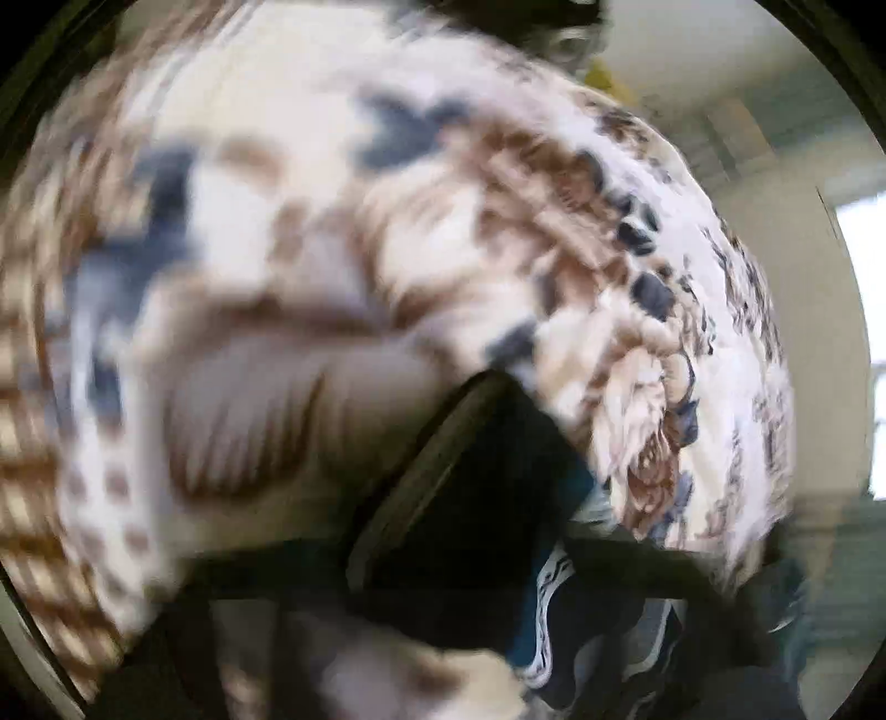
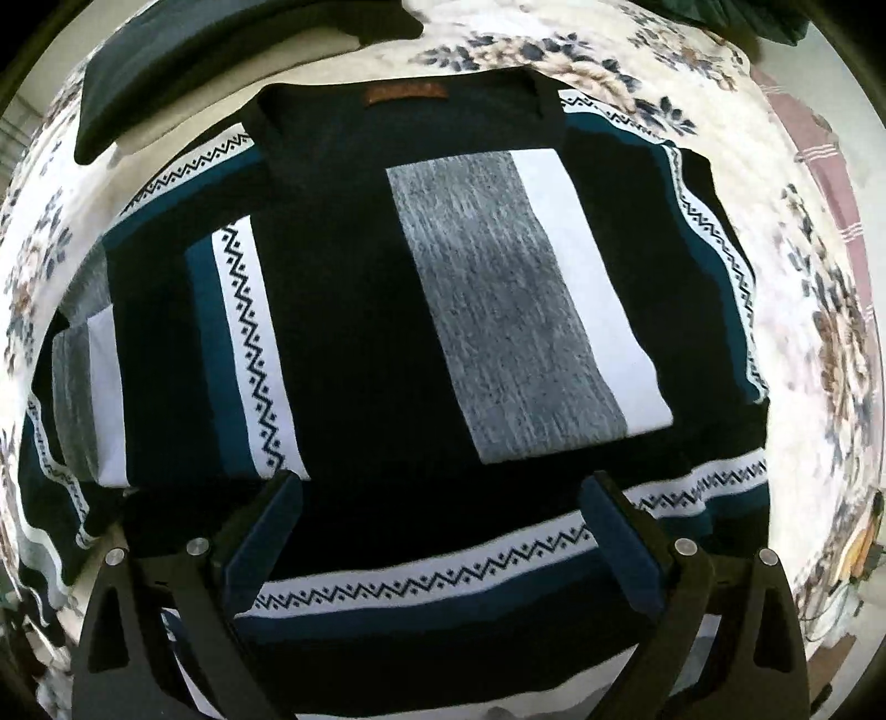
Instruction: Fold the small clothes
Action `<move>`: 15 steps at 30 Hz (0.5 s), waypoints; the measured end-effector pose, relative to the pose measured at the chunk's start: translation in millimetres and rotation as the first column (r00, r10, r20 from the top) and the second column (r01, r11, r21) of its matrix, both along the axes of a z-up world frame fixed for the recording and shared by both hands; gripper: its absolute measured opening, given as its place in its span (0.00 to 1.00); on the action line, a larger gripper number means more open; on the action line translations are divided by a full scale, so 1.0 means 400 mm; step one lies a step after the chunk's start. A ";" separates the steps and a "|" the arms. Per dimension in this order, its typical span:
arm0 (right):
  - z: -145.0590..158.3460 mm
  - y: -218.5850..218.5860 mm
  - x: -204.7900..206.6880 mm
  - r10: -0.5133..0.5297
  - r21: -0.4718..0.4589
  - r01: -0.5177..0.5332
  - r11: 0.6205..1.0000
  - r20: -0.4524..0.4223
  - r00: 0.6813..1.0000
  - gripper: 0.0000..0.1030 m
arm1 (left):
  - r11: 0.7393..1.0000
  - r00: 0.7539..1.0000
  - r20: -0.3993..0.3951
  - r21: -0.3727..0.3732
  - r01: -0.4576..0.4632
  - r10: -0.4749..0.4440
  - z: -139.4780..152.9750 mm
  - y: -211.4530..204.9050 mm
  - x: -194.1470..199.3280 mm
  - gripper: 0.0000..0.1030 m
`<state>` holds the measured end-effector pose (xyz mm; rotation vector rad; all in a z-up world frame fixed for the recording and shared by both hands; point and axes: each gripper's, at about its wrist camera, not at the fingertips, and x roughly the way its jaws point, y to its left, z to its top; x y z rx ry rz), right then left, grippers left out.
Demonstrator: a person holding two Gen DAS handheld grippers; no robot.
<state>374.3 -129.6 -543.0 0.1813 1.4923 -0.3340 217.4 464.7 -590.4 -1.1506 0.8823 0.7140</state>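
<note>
A dark striped garment point(image 2: 354, 310) with black, teal, grey and white zigzag bands lies partly folded on a floral bedspread point(image 2: 819, 343). A brown label point(image 2: 407, 93) sits at its far edge. My right gripper point(image 2: 443, 498) is open just above its near part, the fingers point(image 2: 266, 531) spread wide and empty. The left wrist view is badly blurred. It shows the bedspread point(image 1: 332, 249) tilted and a corner of the dark garment point(image 1: 498, 498) close to the lens with a zigzag band point(image 1: 548, 609). The left gripper's fingers cannot be made out.
A dark folded item point(image 2: 183, 61) lies on the bedspread at the far left. A pink checked cloth point(image 2: 819, 166) lies at the right. Dark green fabric point(image 2: 764, 22) is at the far right corner. A wall and bright window point(image 1: 864, 332) show in the left view.
</note>
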 end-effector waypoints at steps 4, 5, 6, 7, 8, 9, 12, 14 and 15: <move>0.023 -0.007 -0.012 -0.011 -0.012 0.011 1.000 0.001 1.000 0.98 | 0.990 0.995 0.031 0.115 0.086 -0.091 0.086 0.008 0.041 0.05; 0.029 -0.011 -0.013 -0.018 -0.006 0.018 1.000 0.006 1.000 0.99 | 0.980 0.991 0.034 0.158 0.120 -0.126 0.129 0.004 0.057 0.05; 0.032 -0.014 -0.016 -0.023 -0.002 0.023 1.000 0.014 1.000 0.99 | 0.971 0.987 0.041 0.189 0.148 -0.158 0.167 -0.004 0.070 0.05; 0.037 -0.019 -0.020 -0.029 -0.001 0.029 1.000 0.026 0.999 0.99 | 0.961 0.981 0.043 0.215 0.175 -0.188 0.202 -0.013 0.082 0.05; 0.046 -0.026 -0.014 -0.031 -0.003 0.032 0.999 0.034 0.999 0.99 | 0.944 0.972 0.040 0.254 0.213 -0.230 0.252 -0.033 0.110 0.05; 0.049 -0.032 -0.013 -0.037 -0.003 0.037 0.999 0.040 0.999 0.99 | 0.927 0.961 0.045 0.283 0.248 -0.271 0.292 -0.053 0.126 0.05; 0.055 -0.064 -0.006 -0.048 0.036 0.046 0.998 0.065 0.997 0.98 | 0.846 0.905 0.034 0.372 0.382 -0.424 0.423 -0.168 0.198 0.05; 0.065 -0.097 -0.006 -0.050 0.046 0.046 0.998 0.097 0.994 0.99 | 0.787 0.855 0.027 0.408 0.464 -0.518 0.487 -0.281 0.246 0.05; 0.066 -0.118 -0.004 -0.049 0.052 0.043 0.998 0.108 0.993 0.98 | 0.757 0.824 0.031 0.416 0.504 -0.566 0.510 -0.340 0.270 0.05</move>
